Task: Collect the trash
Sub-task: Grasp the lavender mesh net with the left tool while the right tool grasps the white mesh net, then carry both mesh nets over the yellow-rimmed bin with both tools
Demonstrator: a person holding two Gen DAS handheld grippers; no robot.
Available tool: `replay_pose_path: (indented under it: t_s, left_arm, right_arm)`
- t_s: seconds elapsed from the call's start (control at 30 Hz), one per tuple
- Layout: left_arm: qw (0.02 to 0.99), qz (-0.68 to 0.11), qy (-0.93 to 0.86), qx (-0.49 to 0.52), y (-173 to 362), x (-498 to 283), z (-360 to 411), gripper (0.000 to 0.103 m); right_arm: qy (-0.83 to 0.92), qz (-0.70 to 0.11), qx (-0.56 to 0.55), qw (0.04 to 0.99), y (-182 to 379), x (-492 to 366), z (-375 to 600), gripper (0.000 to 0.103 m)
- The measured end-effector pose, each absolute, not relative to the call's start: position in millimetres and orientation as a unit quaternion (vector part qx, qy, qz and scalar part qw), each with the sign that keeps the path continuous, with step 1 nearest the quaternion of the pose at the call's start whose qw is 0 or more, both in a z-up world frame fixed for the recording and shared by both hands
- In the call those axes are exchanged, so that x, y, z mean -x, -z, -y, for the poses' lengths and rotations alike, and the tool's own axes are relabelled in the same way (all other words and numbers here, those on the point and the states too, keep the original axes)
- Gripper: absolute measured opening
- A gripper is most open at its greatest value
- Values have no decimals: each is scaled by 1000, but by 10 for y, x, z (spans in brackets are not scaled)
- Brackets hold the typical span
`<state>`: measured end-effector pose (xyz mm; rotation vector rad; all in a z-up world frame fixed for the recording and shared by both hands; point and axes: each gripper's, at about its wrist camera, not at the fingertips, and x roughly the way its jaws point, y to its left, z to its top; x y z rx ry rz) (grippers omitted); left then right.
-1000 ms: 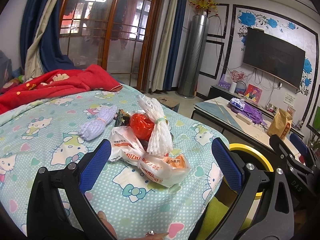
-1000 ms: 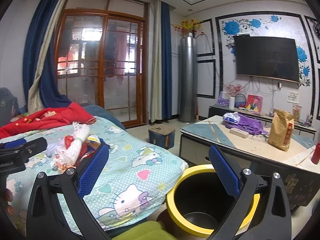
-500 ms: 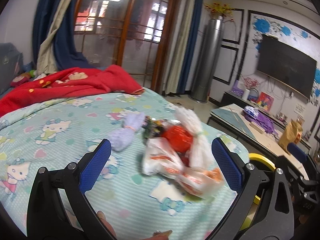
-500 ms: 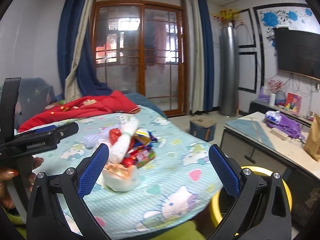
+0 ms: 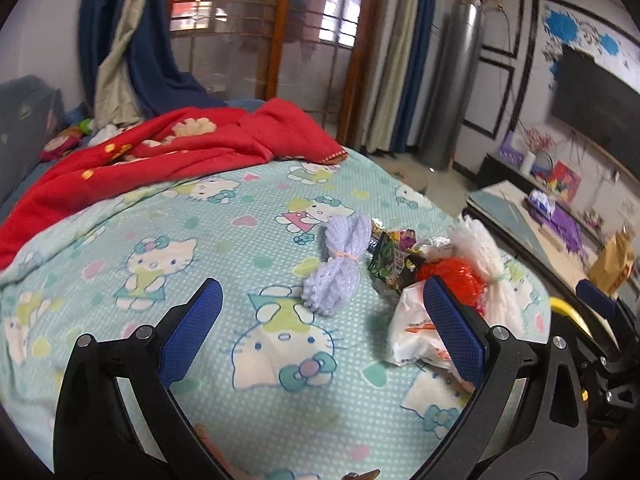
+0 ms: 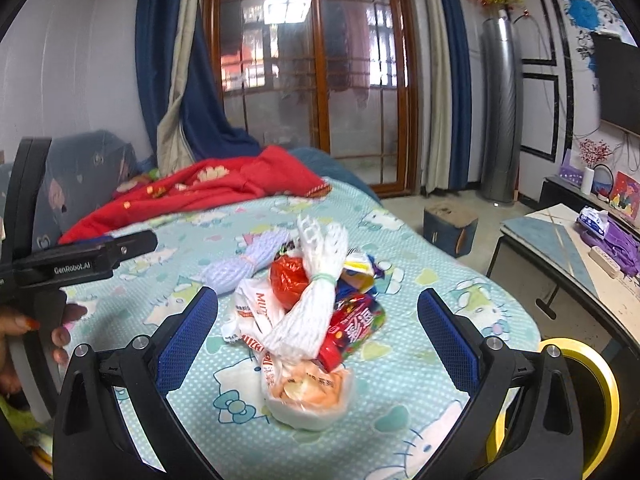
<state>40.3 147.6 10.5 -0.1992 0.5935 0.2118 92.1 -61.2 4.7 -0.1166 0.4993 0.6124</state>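
Note:
A pile of trash lies on the Hello Kitty bedsheet (image 5: 200,240): a lilac foam net (image 5: 340,264), a white foam net (image 6: 316,300), a red plastic bag (image 6: 288,280), a white printed bag (image 6: 304,392), a red snack packet (image 6: 352,332) and a dark wrapper (image 5: 388,260). My left gripper (image 5: 320,332) is open and empty, hovering over the sheet just short of the lilac net. My right gripper (image 6: 316,336) is open and empty, its jaws framing the pile from above the bed's edge. The yellow-rimmed bin (image 6: 592,392) stands at the lower right.
A red blanket (image 5: 160,160) lies at the far side of the bed. A low table (image 6: 580,264) with purple items stands to the right. A small box (image 6: 450,228) sits on the floor beyond the bed. The person's hand (image 6: 24,336) holds the left gripper's body.
Both grippers have swung left. The right one turned from the bin toward the trash pile, now centred between its jaws. The left one now points at the lilac net, pile shifted right.

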Motion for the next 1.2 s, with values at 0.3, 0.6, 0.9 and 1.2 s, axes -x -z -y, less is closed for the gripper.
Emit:
replay_pose_path:
  t_s: [0.3, 0.6, 0.9, 1.2]
  left_arm:
    - [935, -333, -53, 113, 262, -966, -1531, 92]
    - [917, -353, -54, 175, 516, -1225, -1668, 85]
    - [903, -375, -38, 205, 728, -1259, -1683, 31]
    - [920, -336, -31, 199, 583, -1057, -1624, 20]
  right_arm:
    - [-317, -311, 34, 895, 170, -1138, 569, 81]
    - [-336, -336, 26, 879, 301, -1263, 479, 49]
    - [-340, -338, 12, 878, 397, -1259, 576, 20]
    - [-325, -310, 8, 894, 324, -1201, 732, 16]
